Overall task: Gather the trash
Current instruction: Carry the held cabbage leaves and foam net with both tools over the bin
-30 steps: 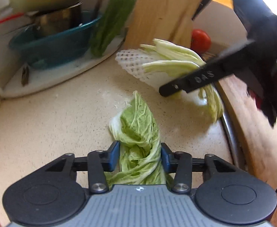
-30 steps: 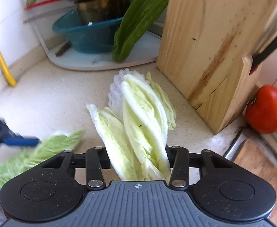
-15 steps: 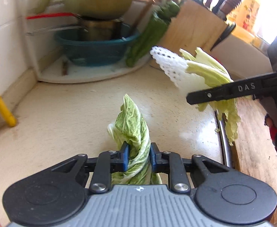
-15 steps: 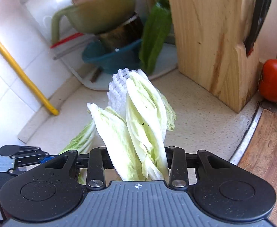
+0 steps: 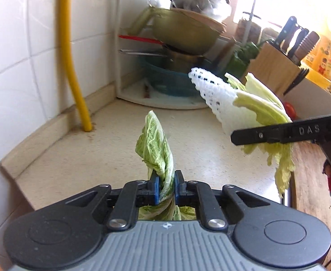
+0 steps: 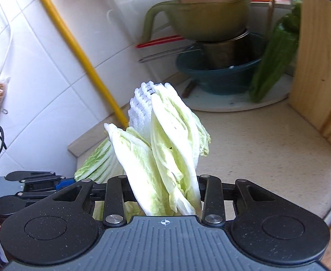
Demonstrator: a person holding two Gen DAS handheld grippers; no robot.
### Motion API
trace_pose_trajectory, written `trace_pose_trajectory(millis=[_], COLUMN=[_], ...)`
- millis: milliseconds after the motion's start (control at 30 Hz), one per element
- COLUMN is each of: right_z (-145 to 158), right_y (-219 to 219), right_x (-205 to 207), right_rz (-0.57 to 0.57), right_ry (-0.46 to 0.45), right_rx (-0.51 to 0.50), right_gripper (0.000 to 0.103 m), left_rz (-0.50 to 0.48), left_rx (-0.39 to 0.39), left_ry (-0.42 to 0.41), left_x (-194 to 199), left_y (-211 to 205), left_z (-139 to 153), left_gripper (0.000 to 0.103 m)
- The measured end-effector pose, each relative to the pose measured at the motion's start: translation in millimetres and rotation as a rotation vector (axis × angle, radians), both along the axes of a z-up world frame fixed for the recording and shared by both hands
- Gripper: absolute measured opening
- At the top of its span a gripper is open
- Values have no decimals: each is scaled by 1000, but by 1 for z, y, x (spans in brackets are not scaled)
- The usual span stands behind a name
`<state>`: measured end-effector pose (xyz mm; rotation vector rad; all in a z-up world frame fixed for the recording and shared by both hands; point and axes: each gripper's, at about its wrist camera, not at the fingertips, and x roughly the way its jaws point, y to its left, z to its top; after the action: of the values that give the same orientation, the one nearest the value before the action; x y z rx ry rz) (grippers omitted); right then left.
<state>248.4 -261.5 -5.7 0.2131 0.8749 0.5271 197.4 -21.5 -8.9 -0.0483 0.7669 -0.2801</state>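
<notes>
My left gripper (image 5: pixel 165 187) is shut on a crumpled green cabbage leaf (image 5: pixel 156 144), which stands up from the blue pads above the beige counter (image 5: pixel 102 158). My right gripper (image 6: pixel 163 194) is shut on a bundle of pale cabbage leaves (image 6: pixel 172 140) with a white foam net (image 6: pixel 140 106) behind them, all lifted off the counter. In the left wrist view the right gripper's finger (image 5: pixel 278 133) crosses that bundle (image 5: pixel 262 110) at the right. In the right wrist view the left gripper (image 6: pixel 41 180) sits low at the left with its leaf (image 6: pixel 97 162).
A corner rack holds a teal basin (image 5: pixel 165 79), stacked pots and a green bowl (image 5: pixel 185 31). A yellow pipe (image 5: pixel 73 67) runs down the tiled wall. A knife block (image 5: pixel 276 70), a tomato (image 5: pixel 289 108) and a wooden board (image 5: pixel 310 180) stand to the right.
Both grippers rose from the counter with their loads. The left jaws closed tight on the green leaf. Both views tilted up toward the wall and rack.
</notes>
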Motion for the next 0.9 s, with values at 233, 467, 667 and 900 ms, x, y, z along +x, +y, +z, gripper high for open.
trace_pose_trajectory(millis=[233, 467, 667, 900], right_z=[16, 40, 50, 53], right_y=[15, 29, 66, 124], right_x=[-14, -29, -40, -53], right_rz=[52, 69, 125, 235], right_ry=[-37, -99, -110, -110], right_rx=[11, 35, 36, 52], right_gripper=[43, 43, 43, 43], left_rz=[52, 78, 133, 236], left_rx=[-17, -21, -11, 19], left_ry=[-88, -150, -180, -175], left_x=[-16, -30, -55, -91], left_y=[16, 38, 67, 106], left_z=[26, 47, 62, 64], left_gripper=[11, 11, 11, 11])
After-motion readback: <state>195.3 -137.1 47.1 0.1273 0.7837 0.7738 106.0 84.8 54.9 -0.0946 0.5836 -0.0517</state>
